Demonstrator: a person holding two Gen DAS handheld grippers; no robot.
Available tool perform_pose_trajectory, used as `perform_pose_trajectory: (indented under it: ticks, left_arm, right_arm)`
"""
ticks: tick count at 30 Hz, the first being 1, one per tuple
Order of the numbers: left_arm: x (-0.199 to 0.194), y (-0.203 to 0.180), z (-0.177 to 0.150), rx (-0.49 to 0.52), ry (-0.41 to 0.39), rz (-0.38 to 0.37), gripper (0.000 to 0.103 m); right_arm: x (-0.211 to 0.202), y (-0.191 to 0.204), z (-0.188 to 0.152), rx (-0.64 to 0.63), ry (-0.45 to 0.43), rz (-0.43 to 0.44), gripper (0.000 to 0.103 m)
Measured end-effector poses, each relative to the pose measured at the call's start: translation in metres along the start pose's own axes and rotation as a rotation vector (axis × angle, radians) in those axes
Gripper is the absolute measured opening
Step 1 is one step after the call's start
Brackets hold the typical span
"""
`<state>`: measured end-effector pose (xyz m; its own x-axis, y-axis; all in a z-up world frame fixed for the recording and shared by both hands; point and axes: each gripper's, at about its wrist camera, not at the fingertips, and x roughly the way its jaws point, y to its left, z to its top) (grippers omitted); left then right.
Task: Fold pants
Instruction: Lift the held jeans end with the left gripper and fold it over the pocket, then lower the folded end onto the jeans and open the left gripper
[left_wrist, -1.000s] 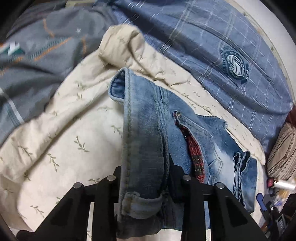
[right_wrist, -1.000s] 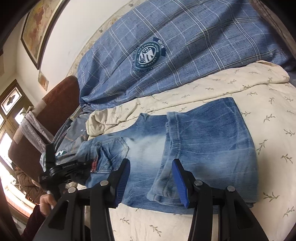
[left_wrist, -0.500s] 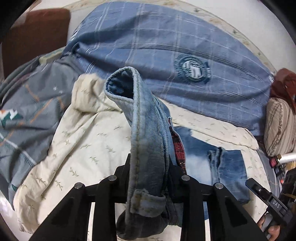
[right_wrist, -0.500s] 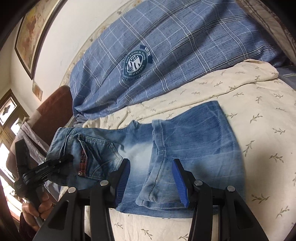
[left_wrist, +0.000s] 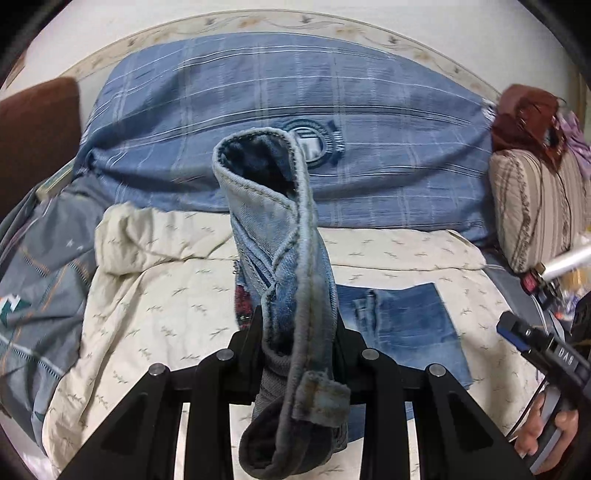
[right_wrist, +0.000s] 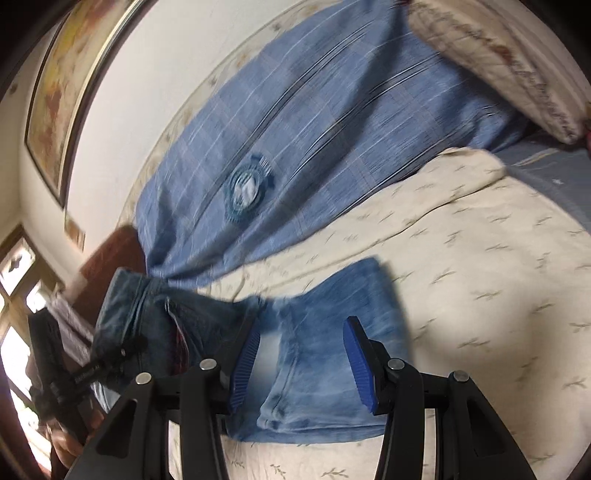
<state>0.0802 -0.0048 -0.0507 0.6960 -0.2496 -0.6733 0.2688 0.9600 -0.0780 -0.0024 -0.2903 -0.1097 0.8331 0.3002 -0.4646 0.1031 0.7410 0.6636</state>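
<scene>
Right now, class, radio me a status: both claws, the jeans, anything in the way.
Left claw shut on jeans waistband, lifted. Right claw open above folded legs. Blue plaid pillow behind, apart from the jeans.

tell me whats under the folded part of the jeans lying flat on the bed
The folded jeans rest on a cream leaf-print blanket, visible all around them. What lies directly beneath the denim is covered. The left gripper lifts the waistband end clear of it.

Only "DAS" reads, on the right tool (left_wrist: 554, 354); the blue blanket's (left_wrist: 221, 110) crest is illegible.
</scene>
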Motion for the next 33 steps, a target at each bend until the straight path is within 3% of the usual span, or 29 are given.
perform_pose_trajectory:
  ticks: [9, 18, 20, 24, 25, 28, 33]
  left_arm:
    - [0.017, -0.062, 0.010, 0.091, 0.019, -0.032, 0.032]
    - [0.057, -0.128, -0.001, 0.175, 0.080, -0.058, 0.032]
    - [0.070, -0.140, -0.005, 0.174, 0.107, -0.052, 0.035]
    - [0.088, -0.154, -0.011, 0.163, 0.164, -0.120, 0.053]
    - [0.087, -0.156, -0.011, 0.166, 0.161, -0.143, 0.058]
    - [0.068, -0.157, -0.007, 0.177, 0.089, -0.234, 0.061]
    - [0.038, -0.131, 0.006, 0.186, -0.004, -0.223, 0.066]
  right_arm:
    - [-0.048, -0.048, 0.019, 0.126, -0.110, -0.036, 0.050]
    - [-0.065, -0.075, 0.026, 0.223, -0.147, -0.021, 0.050]
    - [-0.066, -0.076, 0.027, 0.227, -0.148, -0.013, 0.050]
    - [-0.063, -0.072, 0.029, 0.215, -0.138, -0.007, 0.050]
    - [-0.062, -0.071, 0.029, 0.206, -0.136, -0.011, 0.050]
    - [-0.061, -0.069, 0.028, 0.186, -0.135, -0.025, 0.050]
    - [-0.058, -0.068, 0.026, 0.187, -0.127, -0.020, 0.050]
